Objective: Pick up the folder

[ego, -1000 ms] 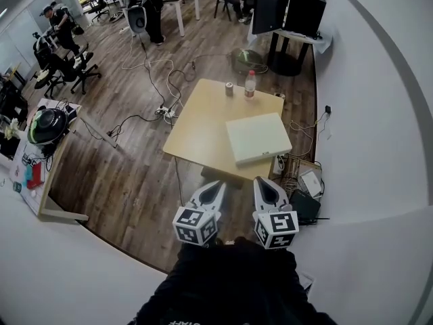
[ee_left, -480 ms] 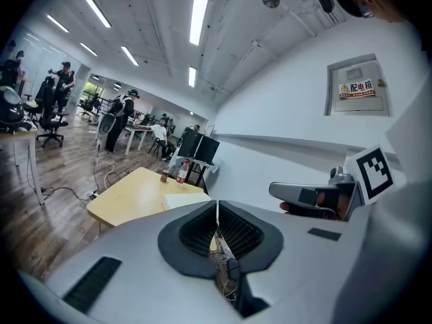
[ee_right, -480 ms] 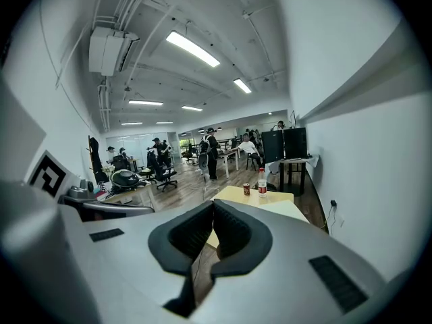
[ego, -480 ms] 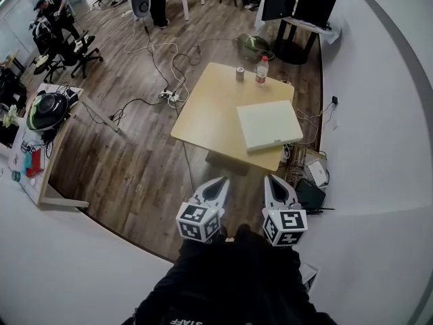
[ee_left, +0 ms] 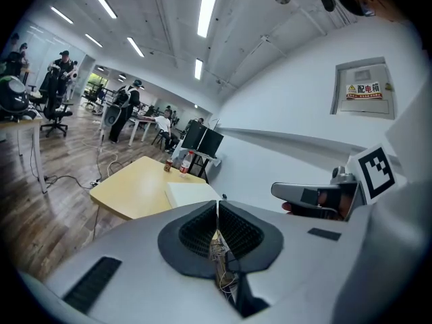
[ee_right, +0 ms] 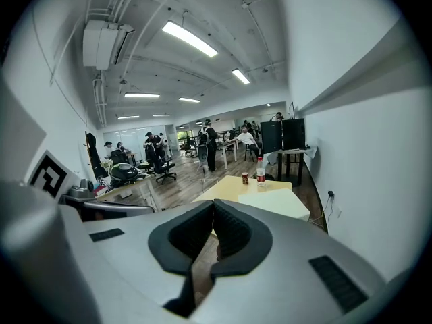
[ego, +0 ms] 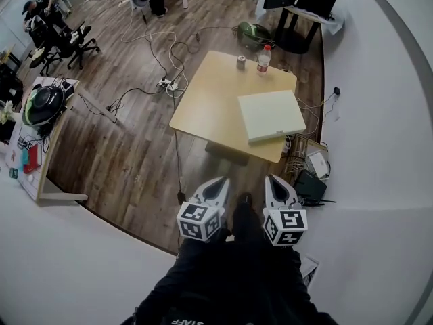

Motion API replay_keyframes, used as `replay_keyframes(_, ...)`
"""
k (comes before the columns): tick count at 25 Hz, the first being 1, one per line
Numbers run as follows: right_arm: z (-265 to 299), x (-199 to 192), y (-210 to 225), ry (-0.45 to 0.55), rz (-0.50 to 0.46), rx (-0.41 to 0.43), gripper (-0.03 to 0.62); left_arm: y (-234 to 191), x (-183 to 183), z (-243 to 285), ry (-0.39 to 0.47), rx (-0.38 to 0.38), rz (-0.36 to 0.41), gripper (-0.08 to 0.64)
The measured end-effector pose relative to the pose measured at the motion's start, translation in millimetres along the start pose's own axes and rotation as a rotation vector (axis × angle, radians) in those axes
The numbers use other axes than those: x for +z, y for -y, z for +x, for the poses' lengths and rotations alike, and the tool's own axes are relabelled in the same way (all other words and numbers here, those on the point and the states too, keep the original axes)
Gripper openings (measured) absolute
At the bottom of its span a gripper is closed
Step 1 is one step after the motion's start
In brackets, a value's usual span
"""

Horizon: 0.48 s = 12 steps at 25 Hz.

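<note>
Left gripper [ego: 218,181] and right gripper [ego: 275,180] hang well short of folder [ego: 271,115].

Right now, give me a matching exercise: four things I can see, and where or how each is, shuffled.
1 folder
2 bottle
3 can
4 right hand-held gripper

A jaws shut, empty
B flat on the table, near right corner
C upright, red label
D short, beside the bottle

Pairs: 1-B, 2-C, 3-D, 4-A
</note>
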State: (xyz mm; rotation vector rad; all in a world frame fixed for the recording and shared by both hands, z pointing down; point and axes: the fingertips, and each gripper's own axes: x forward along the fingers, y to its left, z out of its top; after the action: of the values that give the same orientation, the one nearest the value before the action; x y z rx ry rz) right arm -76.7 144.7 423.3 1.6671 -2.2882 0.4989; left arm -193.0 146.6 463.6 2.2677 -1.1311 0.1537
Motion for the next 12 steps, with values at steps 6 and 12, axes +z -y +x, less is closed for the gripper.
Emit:
replay_keyframes(6, 32.4, -3.9, 22.0, -0.035, 0.01, 0.003, 0.025, -11.7, 1.1, 31.2, -0.027, 0.026, -0.013, 0.041)
replay_keyframes(12, 82.4, 34.6, 63.8, 0.004, 0.006, 0.03, 0.025, -28.9, 48.1, 92.8, -0.002, 0.07, 0.014, 0.041)
